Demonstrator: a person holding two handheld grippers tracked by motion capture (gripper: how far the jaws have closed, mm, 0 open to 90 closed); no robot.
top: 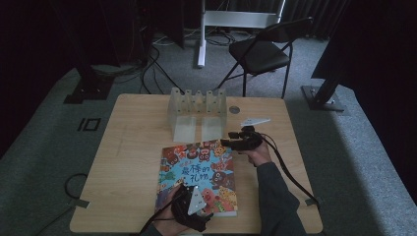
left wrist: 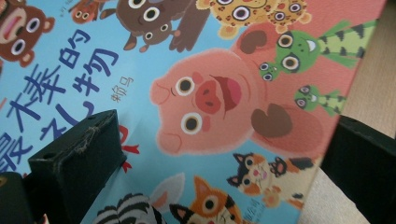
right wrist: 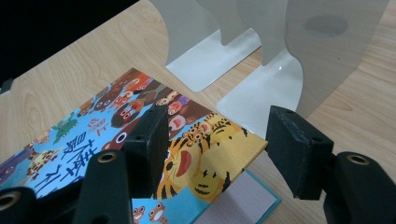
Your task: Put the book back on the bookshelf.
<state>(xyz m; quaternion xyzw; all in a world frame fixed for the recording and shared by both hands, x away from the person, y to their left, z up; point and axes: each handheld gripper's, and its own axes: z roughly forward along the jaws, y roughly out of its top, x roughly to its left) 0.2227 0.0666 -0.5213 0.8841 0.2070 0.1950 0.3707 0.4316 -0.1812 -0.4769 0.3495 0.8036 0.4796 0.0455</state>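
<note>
A picture book [top: 199,174] with cartoon animals on its cover lies flat on the wooden table [top: 133,147]. My left gripper [top: 181,191] hovers over the book's near edge. In the left gripper view it [left wrist: 219,163] stands open, one jaw over the cover [left wrist: 201,102] and the other out past the book's side edge. My right gripper [top: 228,142] is at the book's far right corner. In the right gripper view it [right wrist: 224,149] is open around the cover's corner [right wrist: 219,154], which is raised off the page [right wrist: 245,200] below. The right jaw is clear of the cover's edge.
A grey metal book rack [top: 196,110] with upright dividers [right wrist: 280,51] stands just behind the book. A small round disc [top: 234,109] lies to the rack's right. Beyond the table are a black folding chair [top: 263,51], a white stand [top: 201,34] and floor cables [top: 152,69].
</note>
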